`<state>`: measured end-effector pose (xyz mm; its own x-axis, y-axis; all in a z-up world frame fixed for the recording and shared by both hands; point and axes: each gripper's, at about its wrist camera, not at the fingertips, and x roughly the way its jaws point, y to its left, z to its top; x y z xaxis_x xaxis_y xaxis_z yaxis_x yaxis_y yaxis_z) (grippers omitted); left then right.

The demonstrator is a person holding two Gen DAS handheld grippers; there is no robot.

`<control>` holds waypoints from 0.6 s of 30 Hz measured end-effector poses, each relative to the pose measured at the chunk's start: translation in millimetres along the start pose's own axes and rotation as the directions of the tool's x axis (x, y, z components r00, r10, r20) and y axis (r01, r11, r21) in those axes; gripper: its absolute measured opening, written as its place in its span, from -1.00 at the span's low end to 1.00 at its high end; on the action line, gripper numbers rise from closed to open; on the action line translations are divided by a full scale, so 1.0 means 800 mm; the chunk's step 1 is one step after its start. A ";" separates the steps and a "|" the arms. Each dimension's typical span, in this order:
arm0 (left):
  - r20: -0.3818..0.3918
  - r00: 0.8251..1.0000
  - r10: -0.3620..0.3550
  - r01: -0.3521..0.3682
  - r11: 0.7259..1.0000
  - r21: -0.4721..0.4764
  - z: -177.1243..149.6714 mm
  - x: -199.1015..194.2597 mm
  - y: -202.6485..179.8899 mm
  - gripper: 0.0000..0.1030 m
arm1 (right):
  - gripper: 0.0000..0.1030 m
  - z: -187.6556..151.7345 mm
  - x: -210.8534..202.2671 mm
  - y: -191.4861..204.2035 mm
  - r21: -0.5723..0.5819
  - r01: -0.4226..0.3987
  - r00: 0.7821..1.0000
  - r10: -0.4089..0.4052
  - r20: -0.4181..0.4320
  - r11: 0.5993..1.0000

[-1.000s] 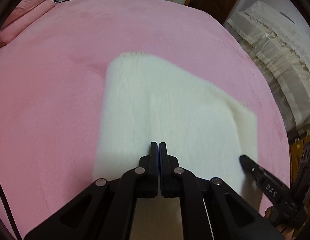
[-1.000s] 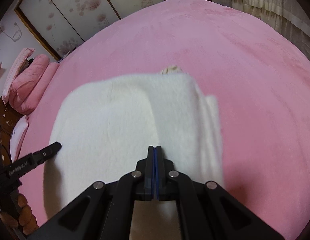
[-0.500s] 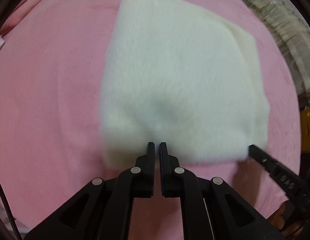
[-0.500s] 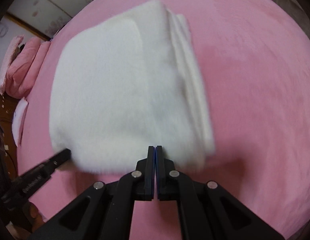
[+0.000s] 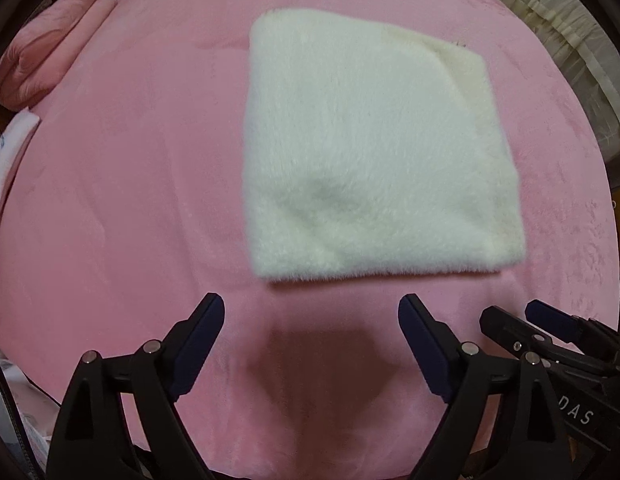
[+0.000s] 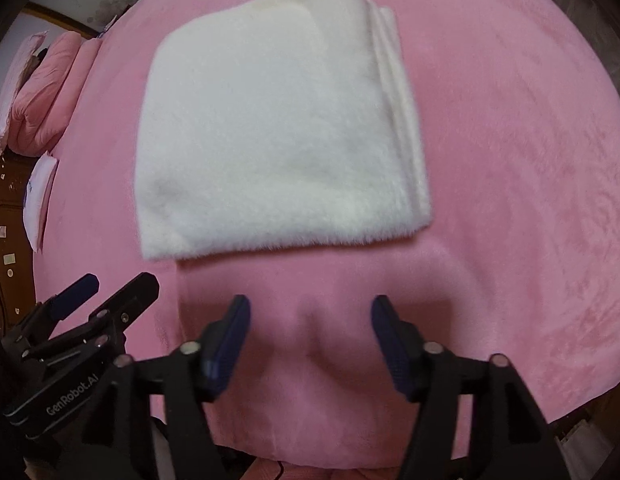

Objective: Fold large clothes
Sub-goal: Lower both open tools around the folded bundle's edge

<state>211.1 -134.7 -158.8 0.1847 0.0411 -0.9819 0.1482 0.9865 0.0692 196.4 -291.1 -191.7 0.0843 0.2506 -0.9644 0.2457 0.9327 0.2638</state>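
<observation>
The left tongs (image 5: 310, 314) stand spread wide with nothing between them, their jaws having just swung apart. The right tongs (image 6: 307, 314) are likewise released and empty, theirs also just opened, though not quite so far. Both point down over bare pink bedspread (image 5: 129, 200), just short of the near edge of the cloth and not touching it.

Ahead of them the white fleece garment (image 5: 370, 152) lies flat on the bed, folded into a compact squarish bundle — it looks close to finished. In the right wrist view several layers show stacked along its right edge (image 6: 402, 120).

It looks thick, soft and light, with a plush pile: no stiffness at all, so it should sag and slump if lifted by one point. For any further fold, I would pinch the two near corners, taking all layers in one deep bite, since the fluffy surface may slip from a shallow one.
</observation>
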 end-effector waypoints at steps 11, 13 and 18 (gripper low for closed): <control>0.049 0.998 -0.042 0.045 0.998 -0.043 0.009 -0.025 0.016 0.70 | 0.32 0.019 -0.028 0.007 -0.043 0.025 0.999 -0.024 0.038 0.999; 0.048 0.998 -0.045 0.047 0.998 -0.049 0.008 -0.023 0.020 0.70 | 0.32 0.022 -0.030 0.008 -0.036 0.018 0.999 -0.016 0.034 0.999; 0.045 0.999 -0.025 0.028 0.997 -0.065 0.010 -0.022 0.029 0.70 | 0.33 0.025 -0.033 0.013 -0.044 0.007 0.999 -0.005 0.044 0.999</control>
<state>218.7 -114.0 -138.4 0.2248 0.0094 -0.9744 0.0895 0.9955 0.0303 216.1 -292.9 -162.7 0.1258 0.2341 -0.9640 0.2041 0.9449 0.2560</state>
